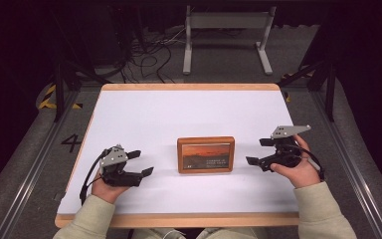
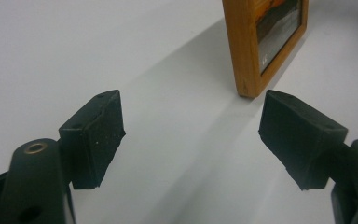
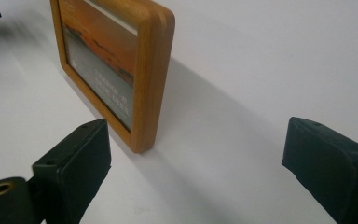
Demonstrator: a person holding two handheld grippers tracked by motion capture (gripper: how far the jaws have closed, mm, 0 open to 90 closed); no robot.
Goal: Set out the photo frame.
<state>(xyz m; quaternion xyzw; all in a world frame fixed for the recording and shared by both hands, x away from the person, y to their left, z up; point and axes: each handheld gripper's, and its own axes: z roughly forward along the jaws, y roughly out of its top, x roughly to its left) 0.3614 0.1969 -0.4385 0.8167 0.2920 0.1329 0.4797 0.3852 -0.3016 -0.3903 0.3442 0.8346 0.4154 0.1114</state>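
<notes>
A person is sitting at the near edge of a white table (image 1: pixel 144 114), holding a gripper in each hand. A small wooden frame (image 1: pixel 206 154) with an orange sunset picture is standing upright near the table's middle, slightly toward the near side, its face turned to the person. The left gripper (image 1: pixel 144 162) is resting low on the table to the left of the frame, jaws wide apart and holding nothing; in the left gripper view the frame's (image 2: pixel 264 42) corner is showing just beyond the open jaws, not between them. The right gripper (image 1: pixel 258 152) is hovering to the right of the frame, also wide open and empty, and the right gripper view is showing the frame's (image 3: pixel 116 70) edge ahead of the jaws, clear of both pads. The work in hand looks like closing in on the frame from both sides. To do it well, each gripper should probably be lined up square with a side edge, approaching level and slowly, so the frame is not knocked backward. Both forearms are coming in from the near edge, wrists angled inward, jaws pointing at the frame.
</notes>
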